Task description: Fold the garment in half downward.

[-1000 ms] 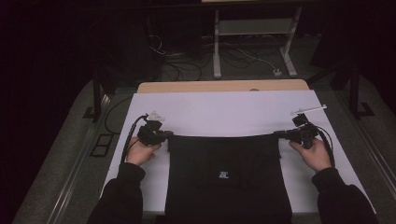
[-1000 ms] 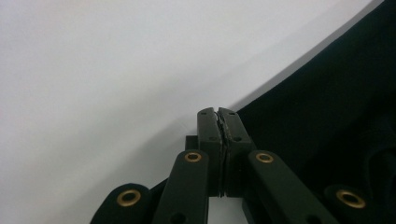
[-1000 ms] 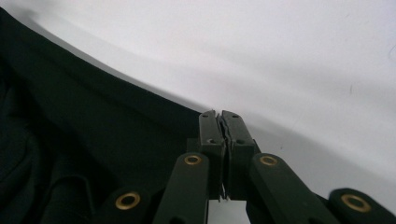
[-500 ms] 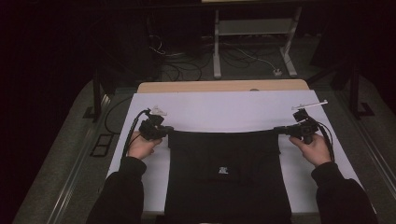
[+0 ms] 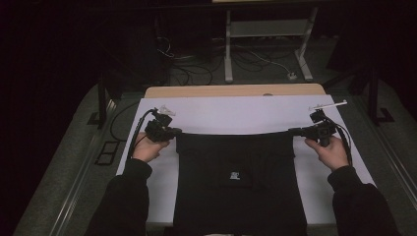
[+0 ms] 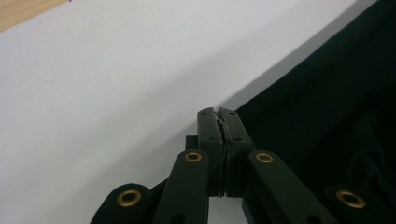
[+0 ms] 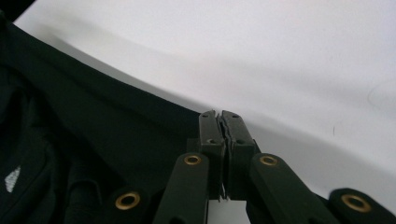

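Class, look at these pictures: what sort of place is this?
Probably a lab or workshop recording bench: a white-covered table, loose cables on the floor behind it, and a metal stand.

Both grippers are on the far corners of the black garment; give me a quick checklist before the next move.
1. Left gripper shut on the black fabric garment corner: ok.
2. Right gripper shut on the other corner: ok.
3. Far edge taut between the grippers: ok, slight sag.
4. White sheet beyond the garment free of objects: ok.
5. Near hem lying flat: cannot tell, cut off.
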`<state>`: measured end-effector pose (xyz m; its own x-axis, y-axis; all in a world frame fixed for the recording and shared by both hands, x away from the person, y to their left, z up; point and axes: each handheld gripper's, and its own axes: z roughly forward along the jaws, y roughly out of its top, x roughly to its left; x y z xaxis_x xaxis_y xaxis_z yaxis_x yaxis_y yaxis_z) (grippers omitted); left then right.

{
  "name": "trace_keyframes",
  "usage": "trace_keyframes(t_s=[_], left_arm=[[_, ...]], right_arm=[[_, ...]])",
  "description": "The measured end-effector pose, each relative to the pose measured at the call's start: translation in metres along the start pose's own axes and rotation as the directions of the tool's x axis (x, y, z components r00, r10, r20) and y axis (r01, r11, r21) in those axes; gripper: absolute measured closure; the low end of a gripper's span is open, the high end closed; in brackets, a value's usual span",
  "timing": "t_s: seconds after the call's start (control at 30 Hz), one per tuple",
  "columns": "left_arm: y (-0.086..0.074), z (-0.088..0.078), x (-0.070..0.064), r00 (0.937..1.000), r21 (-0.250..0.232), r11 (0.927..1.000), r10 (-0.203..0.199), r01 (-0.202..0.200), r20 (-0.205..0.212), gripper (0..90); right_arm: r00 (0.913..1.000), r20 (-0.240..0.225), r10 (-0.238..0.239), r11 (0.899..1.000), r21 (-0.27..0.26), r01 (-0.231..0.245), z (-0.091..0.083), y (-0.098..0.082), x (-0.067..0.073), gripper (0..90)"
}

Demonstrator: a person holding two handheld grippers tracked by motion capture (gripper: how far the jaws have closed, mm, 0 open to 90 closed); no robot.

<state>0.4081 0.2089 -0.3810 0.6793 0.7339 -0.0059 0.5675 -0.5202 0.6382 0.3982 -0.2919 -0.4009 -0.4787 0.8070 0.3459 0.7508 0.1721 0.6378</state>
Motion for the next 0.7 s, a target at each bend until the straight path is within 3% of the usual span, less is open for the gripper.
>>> trace_keyframes(t_s=[0.3,0.7], left_arm=[[0.013,-0.007,0.007,0.9997,-0.028,0.9993,-0.024,0.024,-0.009,87.8],[0.032,-0.007,0.016,0.9991,-0.026,0.9990,-0.037,0.036,-0.023,87.7]], right_arm=[[0.9999,0.011,-0.005,1.000,-0.005,0.005,-0.002,0.016,0.001,86.7],[0.9995,0.028,-0.012,1.000,-0.001,0.012,-0.008,0.038,0.003,86.7]])
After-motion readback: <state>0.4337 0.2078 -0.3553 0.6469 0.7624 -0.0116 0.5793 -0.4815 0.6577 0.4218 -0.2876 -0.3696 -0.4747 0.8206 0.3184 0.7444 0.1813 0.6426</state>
